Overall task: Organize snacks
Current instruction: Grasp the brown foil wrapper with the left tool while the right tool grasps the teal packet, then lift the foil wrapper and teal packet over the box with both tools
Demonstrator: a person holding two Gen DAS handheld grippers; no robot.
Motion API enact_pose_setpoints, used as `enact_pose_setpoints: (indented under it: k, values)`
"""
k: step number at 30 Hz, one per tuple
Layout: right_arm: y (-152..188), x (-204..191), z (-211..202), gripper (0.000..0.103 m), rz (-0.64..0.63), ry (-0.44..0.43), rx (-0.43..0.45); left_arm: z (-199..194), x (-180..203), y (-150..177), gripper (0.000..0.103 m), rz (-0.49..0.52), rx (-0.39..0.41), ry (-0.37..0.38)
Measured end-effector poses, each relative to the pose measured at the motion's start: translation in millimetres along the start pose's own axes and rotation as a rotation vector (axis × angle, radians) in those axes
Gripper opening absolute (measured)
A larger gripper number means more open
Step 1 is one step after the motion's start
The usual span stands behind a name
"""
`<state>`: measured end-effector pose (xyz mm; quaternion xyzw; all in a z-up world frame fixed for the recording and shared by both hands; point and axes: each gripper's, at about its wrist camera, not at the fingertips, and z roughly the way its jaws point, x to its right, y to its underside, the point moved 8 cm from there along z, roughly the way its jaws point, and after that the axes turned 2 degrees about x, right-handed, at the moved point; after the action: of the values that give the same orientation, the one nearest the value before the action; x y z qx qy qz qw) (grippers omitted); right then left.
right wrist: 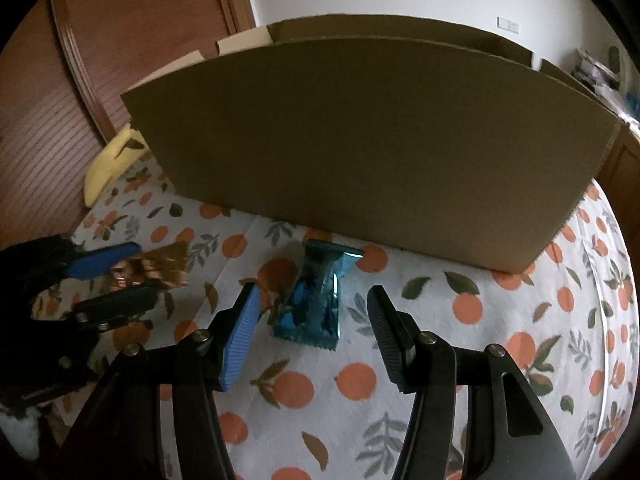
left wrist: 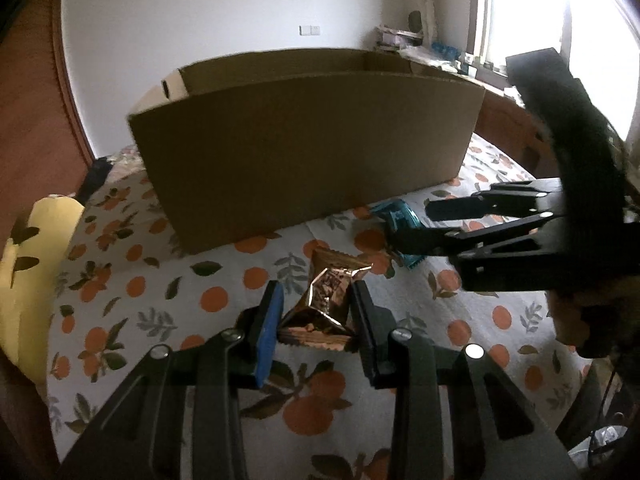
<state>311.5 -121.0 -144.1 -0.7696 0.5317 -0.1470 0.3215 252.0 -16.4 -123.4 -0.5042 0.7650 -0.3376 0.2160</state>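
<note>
My left gripper (left wrist: 316,312) is clamped on a gold foil snack packet (left wrist: 326,300), its blue ribbed pad and black pad pressing the crinkled wrapper from either side; the packet has serrated crimped ends and dark print on its face that I cannot read. The packet sits at the centre of my left view, just above the tablecloth (left wrist: 160,312). At 2 o'clock from it lies a teal foil snack packet (right wrist: 316,300), glossy and wrinkled with the same toothed crimp; small pale lettering runs along one edge, too fine to make out. It rests flat on the cloth between the spread jaws of my right gripper (right wrist: 316,328), whose pads stand clear of it on both sides, touching nothing. The cloth is white, printed with oranges and grey-green leaves, and shows a fold crease. At 12 o'clock beyond both packets stands a large open corrugated cardboard box (right wrist: 360,152), plain brown and unmarked on its near wall, flaps folded outward. At 9 o'clock in my left view is a pale yellow chair back (left wrist: 24,264) with leaf-shaped cutouts, and behind it reddish ribbed wood panelling (right wrist: 44,152).
</note>
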Motion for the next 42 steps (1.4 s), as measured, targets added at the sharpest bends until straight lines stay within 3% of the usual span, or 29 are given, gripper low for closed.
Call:
enact_pose_setpoints:
  k: [14, 19, 23, 31, 42]
  values:
    - [-4.2, -7.2, 20.6, 0.055, -0.064, 0.121, -0.032, -22.0, -10.6, 14.6, 0.033, -0.026, 0.030, -0.015]
    - [-2.2, -12.5, 16.9, 0.028, -0.074, 0.122, -0.032, -26.2, -13.4, 17.2, 0.033, -0.034, 0.033, -0.013]
    - [0.6, -18.8, 16.1, 0.020, -0.086, 0.115, -0.033, -27.2, -12.2, 16.7, 0.034, -0.035, 0.038, -0.008]
    - [3.5, -15.2, -8.7, 0.020, -0.062, 0.076, -0.002, -32.0, -2.4, 4.8, 0.034, -0.026, 0.061, -0.004]
    - [-10.4, -9.2, -74.2, 0.020, -0.078, 0.064, 0.099, -53.9, -1.8, -32.9, 0.034, -0.031, 0.143, -0.008]
